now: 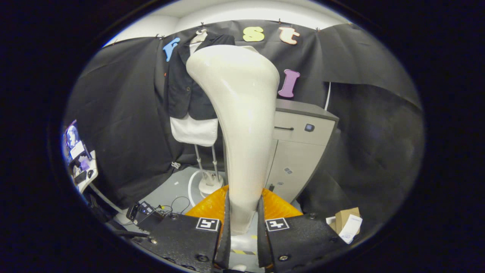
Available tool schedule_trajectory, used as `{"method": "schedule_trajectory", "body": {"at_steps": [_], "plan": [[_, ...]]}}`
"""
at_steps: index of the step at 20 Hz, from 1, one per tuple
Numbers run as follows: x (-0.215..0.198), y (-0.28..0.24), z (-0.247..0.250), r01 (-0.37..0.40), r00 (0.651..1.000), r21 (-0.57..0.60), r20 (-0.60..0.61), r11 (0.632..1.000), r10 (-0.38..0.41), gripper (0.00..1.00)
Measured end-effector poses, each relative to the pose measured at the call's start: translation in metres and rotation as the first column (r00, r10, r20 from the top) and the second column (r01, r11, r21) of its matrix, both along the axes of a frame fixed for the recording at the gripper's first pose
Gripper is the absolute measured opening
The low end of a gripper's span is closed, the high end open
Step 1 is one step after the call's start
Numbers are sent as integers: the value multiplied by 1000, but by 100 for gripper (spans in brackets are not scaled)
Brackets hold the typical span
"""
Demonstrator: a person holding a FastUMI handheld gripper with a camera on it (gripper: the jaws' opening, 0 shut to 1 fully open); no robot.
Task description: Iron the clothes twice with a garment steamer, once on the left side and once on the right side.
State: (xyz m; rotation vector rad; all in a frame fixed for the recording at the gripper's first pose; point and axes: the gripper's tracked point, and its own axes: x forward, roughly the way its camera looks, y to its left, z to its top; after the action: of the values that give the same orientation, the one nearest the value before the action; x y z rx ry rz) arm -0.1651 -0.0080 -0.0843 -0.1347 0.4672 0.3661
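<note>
At the far left a cluttered stand is cut off and hard to read. A dark jacket over a white shirt hangs on a mannequin stand, its right half hidden behind the cream garment steamer. The tool is clamped on the steamer's handle. Beyond stands a grey cabinet; a small box, perhaps cardboard, lies right.
</note>
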Motion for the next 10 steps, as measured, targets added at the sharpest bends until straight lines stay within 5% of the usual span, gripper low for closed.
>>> {"method": "schedule_trajectory", "body": {"at_steps": [10], "plan": [[-1, -61, -17, 86, 994, 0, -60, 996, -86, 31]]}}
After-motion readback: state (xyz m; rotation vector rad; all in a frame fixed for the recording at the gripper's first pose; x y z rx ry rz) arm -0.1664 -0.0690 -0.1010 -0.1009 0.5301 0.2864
